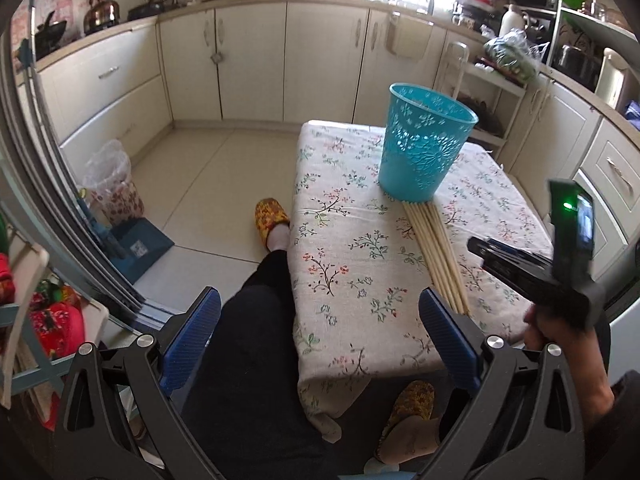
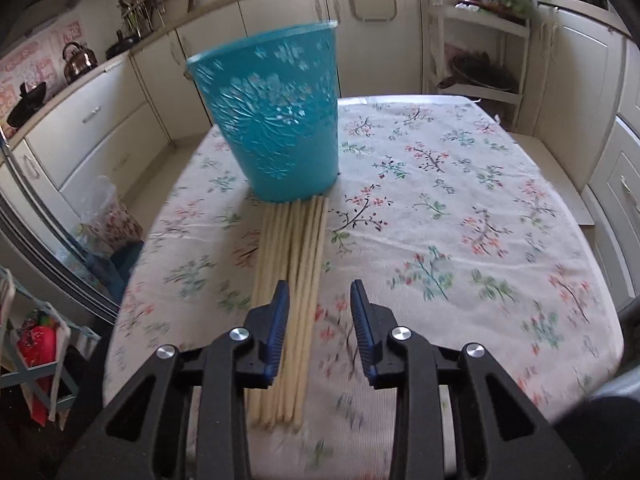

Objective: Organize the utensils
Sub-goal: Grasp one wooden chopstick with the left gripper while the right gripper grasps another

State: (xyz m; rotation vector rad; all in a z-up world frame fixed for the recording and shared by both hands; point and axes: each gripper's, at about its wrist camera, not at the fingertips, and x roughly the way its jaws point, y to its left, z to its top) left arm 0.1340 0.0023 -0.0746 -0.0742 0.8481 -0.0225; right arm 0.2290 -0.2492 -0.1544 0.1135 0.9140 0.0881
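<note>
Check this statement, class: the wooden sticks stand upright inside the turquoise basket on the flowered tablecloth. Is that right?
Not quite. The wooden sticks lie flat on the flowered tablecloth, in front of the turquoise basket, their far ends at its base. The right wrist view shows it.

The basket (image 2: 276,120) at twelve o'clock is bright turquoise, with a cut-out pattern of small flowers and fanning petals. The sticks (image 2: 292,264) are pale, creamy wood. The cloth on the surface (image 2: 460,208) is off-white, printed with dark twigs, green leaves and small red and blue blossoms. Both hand-held grippers have black frames with ribbed dark blue fingers (image 1: 192,340), the right hand-held gripper (image 2: 320,332) likewise. The slippers (image 1: 272,216) at ten o'clock are yellow with an orange-red pattern. The cupboards (image 1: 248,60) are cream.
</note>
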